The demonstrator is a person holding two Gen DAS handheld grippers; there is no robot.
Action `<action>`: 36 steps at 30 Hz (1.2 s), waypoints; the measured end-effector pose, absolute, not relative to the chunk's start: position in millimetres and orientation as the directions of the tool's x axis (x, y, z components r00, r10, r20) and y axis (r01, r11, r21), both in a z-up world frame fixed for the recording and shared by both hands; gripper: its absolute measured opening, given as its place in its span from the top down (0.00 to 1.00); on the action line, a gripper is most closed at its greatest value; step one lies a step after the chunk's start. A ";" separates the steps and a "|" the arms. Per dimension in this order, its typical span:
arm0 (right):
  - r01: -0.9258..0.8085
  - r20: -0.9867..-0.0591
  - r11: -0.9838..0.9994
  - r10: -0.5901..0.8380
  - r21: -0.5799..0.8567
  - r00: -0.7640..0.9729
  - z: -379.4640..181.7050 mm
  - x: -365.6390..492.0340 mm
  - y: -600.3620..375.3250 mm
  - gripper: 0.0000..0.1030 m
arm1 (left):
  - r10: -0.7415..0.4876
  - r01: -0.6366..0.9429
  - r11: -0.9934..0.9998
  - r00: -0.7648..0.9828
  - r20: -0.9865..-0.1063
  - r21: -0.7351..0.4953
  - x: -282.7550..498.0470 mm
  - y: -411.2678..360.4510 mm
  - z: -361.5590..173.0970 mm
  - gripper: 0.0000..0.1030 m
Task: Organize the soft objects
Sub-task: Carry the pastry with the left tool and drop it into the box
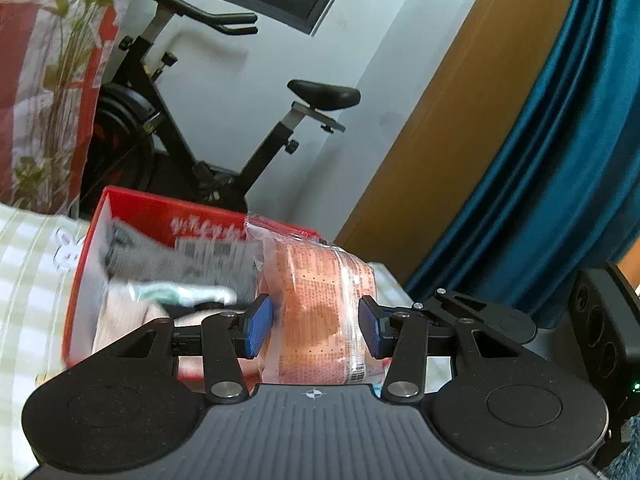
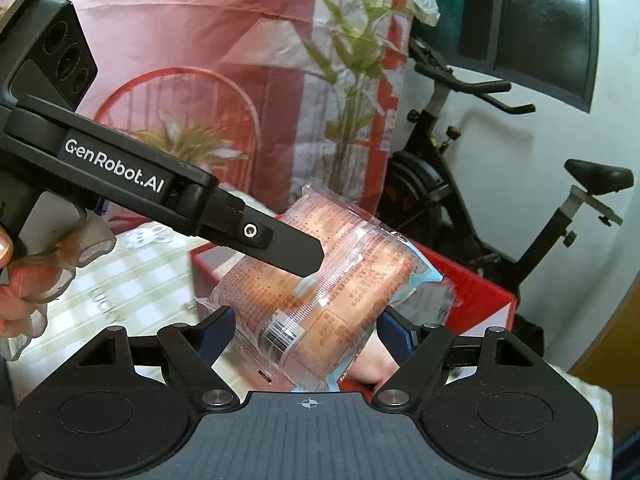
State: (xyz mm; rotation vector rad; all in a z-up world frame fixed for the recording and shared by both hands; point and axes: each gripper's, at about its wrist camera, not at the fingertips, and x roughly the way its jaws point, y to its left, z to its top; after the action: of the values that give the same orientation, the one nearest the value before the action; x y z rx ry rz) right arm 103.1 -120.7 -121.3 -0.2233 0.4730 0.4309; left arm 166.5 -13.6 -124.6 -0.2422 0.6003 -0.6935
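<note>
The orange packet (image 1: 320, 316), a soft thing sealed in clear printed film, hangs in the air over the open red box (image 1: 136, 216), and you have it between both tools at once. Your left gripper (image 1: 316, 330) closes on it from either side, the blue pads (image 1: 260, 330) pressed to the film near the packet's lower half. In the right wrist view the same packet (image 2: 320, 300) lies tilted, its barcode end low and toward the camera. Your right gripper (image 2: 308, 332) stands wide, its fingers on either side of the packet, and whether they actually press it you cannot tell from here. The left tool comes in from the upper left of that view, angled downward, its black finger (image 2: 296, 252) laid across the top of the packet; your left hand (image 2: 16, 280) wraps the handle at the edge of the frame.

Inside the box lie grey cloth (image 1: 136, 256), something pale pink (image 1: 124, 320), and a blurred white and green item. The box sits on a checked green and white cover (image 1: 24, 280). Behind it hangs a red and white patterned sheet (image 2: 224, 60) printed with green leaves. Further back stands a black exercise bike (image 1: 224, 120) against a white wall, with a wooden panel (image 1: 452, 112) and a deep teal curtain (image 1: 560, 160) to the right.
</note>
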 end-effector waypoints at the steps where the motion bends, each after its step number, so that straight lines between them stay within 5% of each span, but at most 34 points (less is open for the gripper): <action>1: -0.446 -0.482 0.887 0.343 -0.115 0.806 -121.4 110.8 -124.8 0.28 | -0.660 0.531 0.751 0.613 -0.434 -0.392 173.5 -16.2 -125.7 0.53; 27: -0.394 -0.605 0.906 0.226 -0.158 0.763 -183.6 239.9 -176.0 0.30 | -0.600 0.487 0.797 0.579 -0.551 -0.356 276.1 -74.4 -173.5 0.51; 31: -0.349 -0.612 0.923 0.185 -0.160 0.769 -182.8 240.4 -172.6 0.28 | -0.568 0.499 0.816 0.602 -0.560 -0.292 271.7 -75.4 -166.0 0.30; 36: -0.310 -0.592 0.939 0.166 -0.150 0.789 -173.4 228.8 -174.5 0.09 | -0.500 0.476 0.857 0.671 -0.548 -0.199 260.1 -60.5 -148.8 0.07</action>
State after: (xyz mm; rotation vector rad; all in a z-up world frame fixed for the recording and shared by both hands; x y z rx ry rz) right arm 228.8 -174.5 -173.4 -0.2455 0.6110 0.2587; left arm 260.1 -60.5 -148.8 -0.0407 0.6289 -0.5497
